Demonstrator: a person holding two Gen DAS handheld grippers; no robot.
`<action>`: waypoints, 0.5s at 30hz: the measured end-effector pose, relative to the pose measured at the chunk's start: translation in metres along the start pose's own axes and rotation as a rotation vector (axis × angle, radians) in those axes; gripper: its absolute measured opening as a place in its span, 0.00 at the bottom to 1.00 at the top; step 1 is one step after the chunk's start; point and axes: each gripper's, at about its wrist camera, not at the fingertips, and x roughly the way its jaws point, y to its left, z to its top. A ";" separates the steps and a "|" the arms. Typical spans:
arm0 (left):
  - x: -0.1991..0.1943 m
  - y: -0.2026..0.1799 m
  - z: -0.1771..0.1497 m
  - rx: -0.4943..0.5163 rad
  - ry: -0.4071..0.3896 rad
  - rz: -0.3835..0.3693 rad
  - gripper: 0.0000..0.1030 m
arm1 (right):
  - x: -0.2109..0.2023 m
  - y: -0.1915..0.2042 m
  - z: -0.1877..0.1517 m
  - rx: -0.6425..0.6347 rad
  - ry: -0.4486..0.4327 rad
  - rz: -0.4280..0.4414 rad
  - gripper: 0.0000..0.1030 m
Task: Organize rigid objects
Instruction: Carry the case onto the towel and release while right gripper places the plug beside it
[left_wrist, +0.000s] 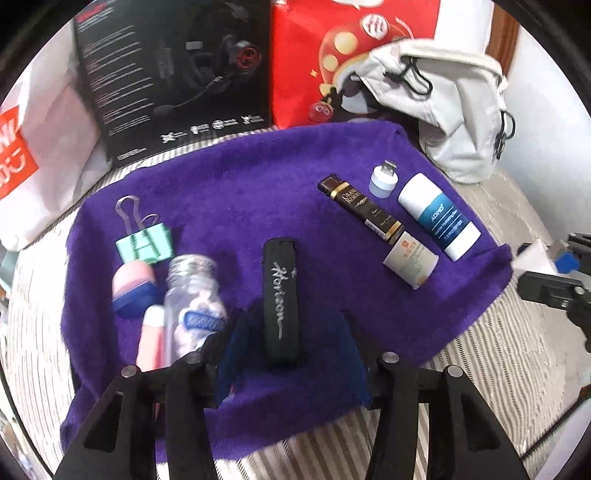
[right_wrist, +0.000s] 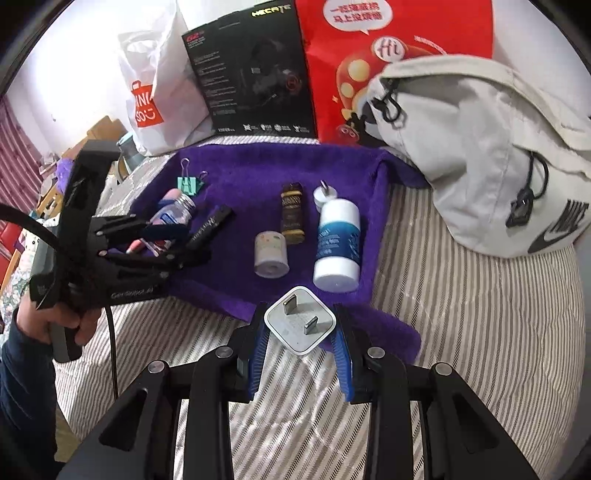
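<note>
Two grippers are in view over a purple towel (right_wrist: 258, 173) spread on a striped bedcover (right_wrist: 461, 332); the towel serves as the reference for all positions.

Right gripper (right_wrist: 301, 328): clenched on a white plug adapter (right_wrist: 300, 319), prongs facing the camera, blue-padded fingers (right_wrist: 258, 343) pressing both sides. The adapter is held at the towel's near edge.

Left gripper (left_wrist: 291, 343): its fingers stand on either side of a black case (left_wrist: 280, 295) lettered "Horizon", near the towel's near-left area. The left wrist view is blurred at the fingertips, so whether they grip the case cannot be told. In the right wrist view the left gripper (right_wrist: 184, 240) is held by a hand (right_wrist: 59, 321) in a dark sleeve, with the case protruding from its tip.

Items on the towel's left part: a green binder clip (left_wrist: 146, 243), a pink and blue capped item (left_wrist: 133, 291), a clear bottle (left_wrist: 194, 306) with a metal-threaded neck, and a pink tube (left_wrist: 149, 343), all close together.

Items on the towel's right part: a dark brown and gold box (left_wrist: 360, 206), a small cream jar (left_wrist: 412, 262) touching its near end, a white and blue bottle (left_wrist: 439, 219) lying just beside, and a small white USB lamp (left_wrist: 384, 179) towards the far edge.

Beyond the towel's far edge: a white shopping bag (right_wrist: 155, 103), a black headset box (right_wrist: 251, 77), a red bag (right_wrist: 369, 66). A grey backpack (right_wrist: 480, 155) sits off the far-right corner.
</note>
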 end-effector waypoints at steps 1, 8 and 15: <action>-0.005 0.003 -0.001 -0.008 -0.006 0.001 0.47 | 0.000 0.002 0.002 -0.005 -0.002 0.003 0.32; -0.053 0.026 -0.015 -0.054 -0.086 0.063 0.65 | 0.013 0.025 0.017 -0.050 0.004 0.027 0.32; -0.079 0.061 -0.038 -0.151 -0.118 0.113 0.67 | 0.047 0.057 0.034 -0.085 0.041 0.075 0.32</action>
